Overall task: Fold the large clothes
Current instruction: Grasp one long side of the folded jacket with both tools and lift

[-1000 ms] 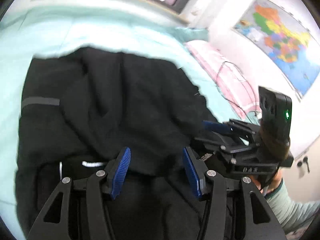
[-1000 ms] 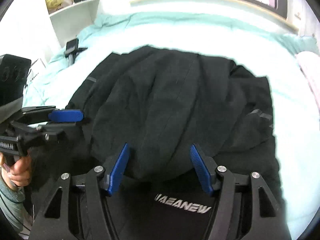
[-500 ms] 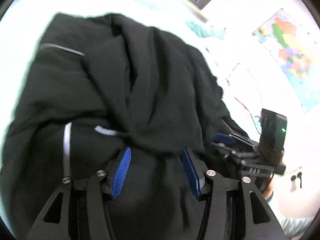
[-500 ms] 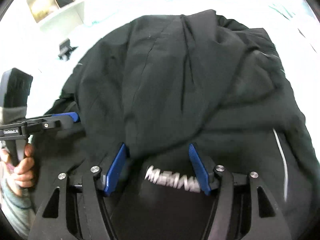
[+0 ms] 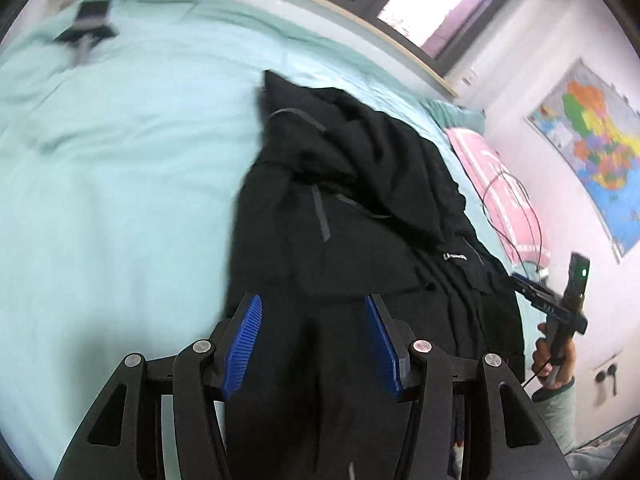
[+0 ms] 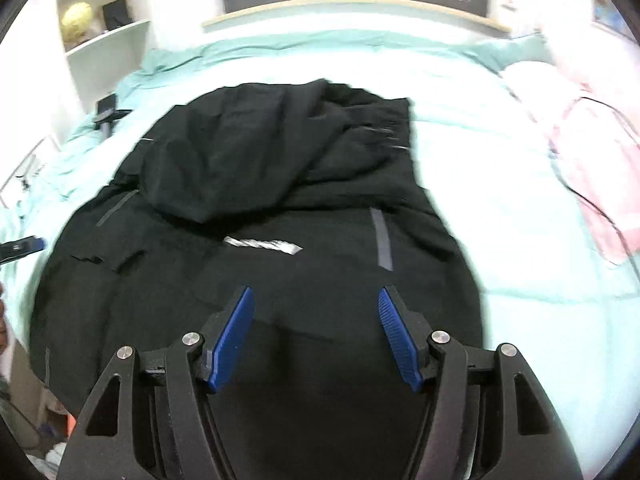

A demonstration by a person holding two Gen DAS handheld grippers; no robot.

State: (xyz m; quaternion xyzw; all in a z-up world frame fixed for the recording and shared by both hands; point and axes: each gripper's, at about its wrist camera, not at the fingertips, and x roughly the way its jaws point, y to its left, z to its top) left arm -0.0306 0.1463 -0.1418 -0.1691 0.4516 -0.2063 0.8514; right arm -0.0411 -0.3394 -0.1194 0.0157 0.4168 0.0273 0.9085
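One black jacket (image 5: 360, 216) lies rumpled on one bed (image 5: 120, 168) with a pale green cover; two grippers are in use. Left wrist view, left to right: a small dark device (image 5: 86, 26) at the bed's far left corner; the bare cover; the jacket, with grey strips and a small white logo; one pink pillow (image 5: 496, 200) crossed by a thin cable; the right gripper (image 5: 532, 286) held in a hand (image 5: 554, 360) past the jacket's right edge; one wall map (image 5: 592, 140). The left gripper (image 5: 314, 344) has its two blue fingers (image 5: 242, 344) parted, with the jacket's near edge showing between and beyond them; no pad presses the cloth. Right wrist view, left to right: a white shelf (image 6: 100, 36); a blue tip of the left gripper at the left edge; the jacket (image 6: 256, 208), its upper part folded over the lower, a white logo (image 6: 262, 245) near the middle. The right gripper's (image 6: 316, 336) fingers (image 6: 400, 340) stand apart above the jacket's near part, gripping nothing.
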